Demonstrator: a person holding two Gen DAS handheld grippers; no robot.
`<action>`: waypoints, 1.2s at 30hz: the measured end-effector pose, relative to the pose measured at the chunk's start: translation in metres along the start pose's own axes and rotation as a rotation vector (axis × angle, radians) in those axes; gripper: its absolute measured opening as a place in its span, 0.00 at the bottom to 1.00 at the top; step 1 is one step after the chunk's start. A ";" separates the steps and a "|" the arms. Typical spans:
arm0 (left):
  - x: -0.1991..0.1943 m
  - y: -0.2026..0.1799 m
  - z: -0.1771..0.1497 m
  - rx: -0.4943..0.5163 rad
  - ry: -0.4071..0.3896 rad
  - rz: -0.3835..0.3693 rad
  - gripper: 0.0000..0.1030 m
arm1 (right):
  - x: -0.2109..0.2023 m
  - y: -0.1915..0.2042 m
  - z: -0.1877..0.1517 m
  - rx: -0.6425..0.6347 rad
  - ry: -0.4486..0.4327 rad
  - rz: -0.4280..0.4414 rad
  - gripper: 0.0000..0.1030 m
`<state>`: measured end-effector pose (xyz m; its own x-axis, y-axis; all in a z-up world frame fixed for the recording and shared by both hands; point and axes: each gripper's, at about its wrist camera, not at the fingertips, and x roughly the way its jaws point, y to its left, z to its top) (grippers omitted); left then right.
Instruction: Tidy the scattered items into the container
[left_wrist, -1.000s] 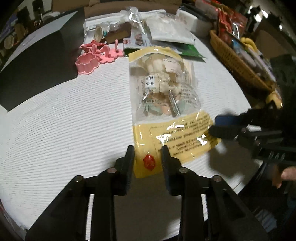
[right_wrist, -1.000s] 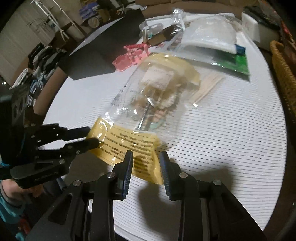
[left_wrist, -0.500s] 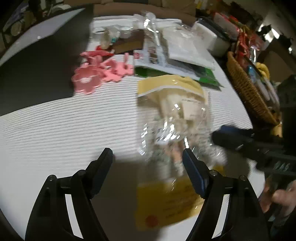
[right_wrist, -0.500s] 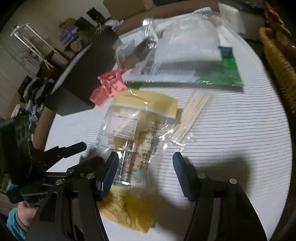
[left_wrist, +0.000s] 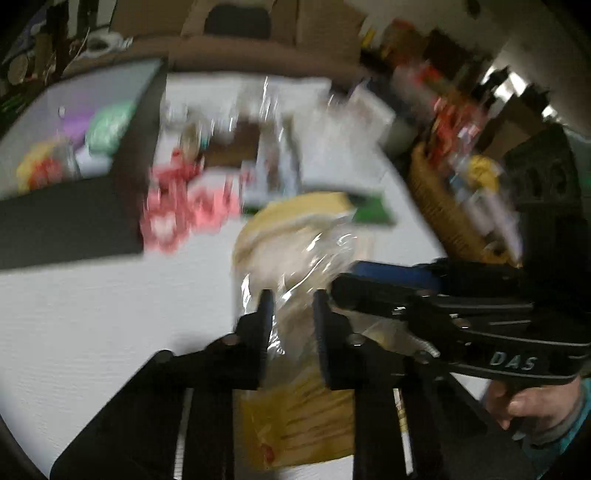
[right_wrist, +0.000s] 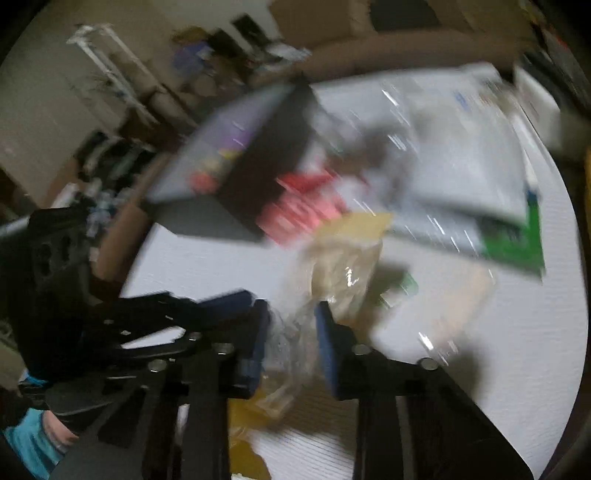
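Observation:
A clear plastic bag with yellow ends is lifted off the white table. My left gripper is shut on the bag's clear middle. My right gripper is shut on the same bag from the other side, and it shows in the left wrist view right beside my left fingers. The black open container stands at the far left with colourful items inside; it also shows in the right wrist view. Both views are blurred.
Pink flower-shaped pieces lie beside the container. Clear packets and a green-edged pack lie at the back of the table. A wicker basket full of items stands at the right edge.
Both grippers opened, moved forward over the bag and shut on its middle. The bag has come up off the table and crumpled between them.

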<state>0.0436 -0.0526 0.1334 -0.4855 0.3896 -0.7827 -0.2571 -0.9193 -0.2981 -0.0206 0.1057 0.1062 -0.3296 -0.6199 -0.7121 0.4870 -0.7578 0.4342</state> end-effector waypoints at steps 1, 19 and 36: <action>-0.014 0.003 0.013 0.004 -0.027 0.002 0.10 | -0.006 0.013 0.012 -0.034 -0.016 -0.006 0.20; 0.054 0.050 -0.063 -0.183 0.150 -0.008 0.52 | 0.027 -0.080 -0.054 0.151 0.103 -0.200 0.53; 0.023 0.045 -0.105 -0.180 0.092 -0.173 0.52 | 0.035 -0.037 -0.041 0.281 0.079 0.178 0.48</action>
<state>0.1082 -0.0910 0.0446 -0.3673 0.5429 -0.7552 -0.1735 -0.8377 -0.5179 -0.0168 0.1205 0.0425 -0.1906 -0.7382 -0.6471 0.2855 -0.6724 0.6829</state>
